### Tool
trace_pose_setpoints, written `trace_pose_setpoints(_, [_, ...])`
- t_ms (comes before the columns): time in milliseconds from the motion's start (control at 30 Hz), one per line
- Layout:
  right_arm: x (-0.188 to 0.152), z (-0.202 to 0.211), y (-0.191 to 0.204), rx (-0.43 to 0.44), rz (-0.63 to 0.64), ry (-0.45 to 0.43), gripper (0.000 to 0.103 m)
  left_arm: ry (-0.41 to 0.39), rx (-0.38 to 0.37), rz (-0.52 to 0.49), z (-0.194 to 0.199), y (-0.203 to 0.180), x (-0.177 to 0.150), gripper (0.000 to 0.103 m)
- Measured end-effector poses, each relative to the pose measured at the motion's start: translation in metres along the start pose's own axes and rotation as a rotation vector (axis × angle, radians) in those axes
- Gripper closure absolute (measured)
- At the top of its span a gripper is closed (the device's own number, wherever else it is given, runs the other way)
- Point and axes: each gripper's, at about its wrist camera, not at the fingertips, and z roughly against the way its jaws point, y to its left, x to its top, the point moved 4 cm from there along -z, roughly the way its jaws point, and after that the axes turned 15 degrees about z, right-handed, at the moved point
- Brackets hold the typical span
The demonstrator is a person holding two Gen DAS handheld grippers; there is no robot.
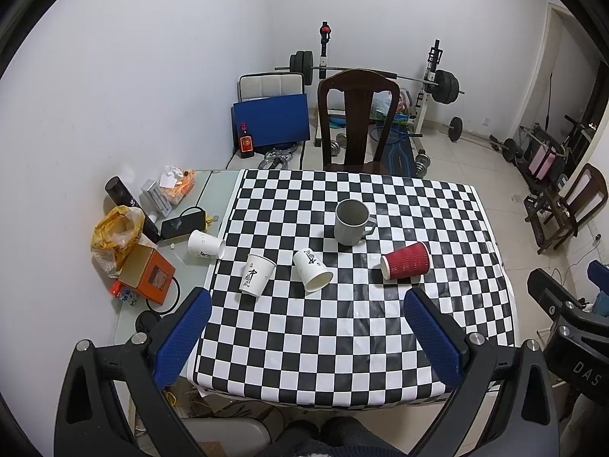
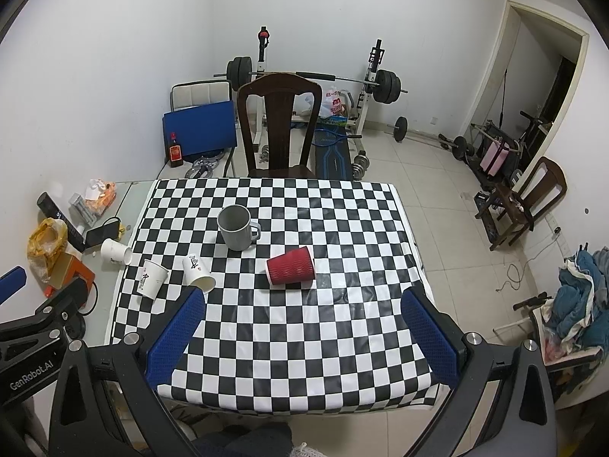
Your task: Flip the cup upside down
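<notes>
A grey mug (image 1: 352,222) (image 2: 236,227) stands upright, mouth up, on the checkered tablecloth (image 1: 342,327). A red ribbed paper cup (image 1: 405,265) (image 2: 291,266) lies on its side in front of it. One white paper cup (image 1: 257,274) (image 2: 151,278) stands upright at the cloth's left edge. A second white cup (image 1: 313,269) (image 2: 198,273) lies tipped, and a third (image 1: 205,244) (image 2: 116,251) lies off the cloth. My left gripper (image 1: 308,301) and right gripper (image 2: 302,299) are open, empty and held above the table's near part.
Clutter sits on the table's left strip: an orange box (image 1: 146,274), a yellow bag (image 1: 114,230), a black bottle (image 1: 131,207). A dark wooden chair (image 1: 357,118) stands at the far side, with weights and a barbell rack (image 1: 434,76) behind.
</notes>
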Motion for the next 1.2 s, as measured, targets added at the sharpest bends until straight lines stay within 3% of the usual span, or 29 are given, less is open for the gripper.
trace_pose_setpoints(867, [0.003,0.006,-0.003,0.000,0.001,-0.001,0.000,-0.001,-0.002,0.003,0.010,-0.015,0.002,0.000])
trace_pose_setpoints(1000, [0.003,0.005,-0.005,0.003,-0.005,0.001,0.000,-0.029,0.009,0.017,0.012,-0.023,0.006,0.000])
trace_pose_setpoints(1133, [0.005,-0.007,0.001,0.014,-0.038,0.007,0.000,-0.088,0.050,0.011,-0.032,-0.020,0.023,0.000])
trace_pose_setpoints(1200, [0.008,-0.033,0.000,0.007,-0.058,0.029,0.000,-0.096,0.071,0.002,-0.052,-0.024,0.025,0.000])
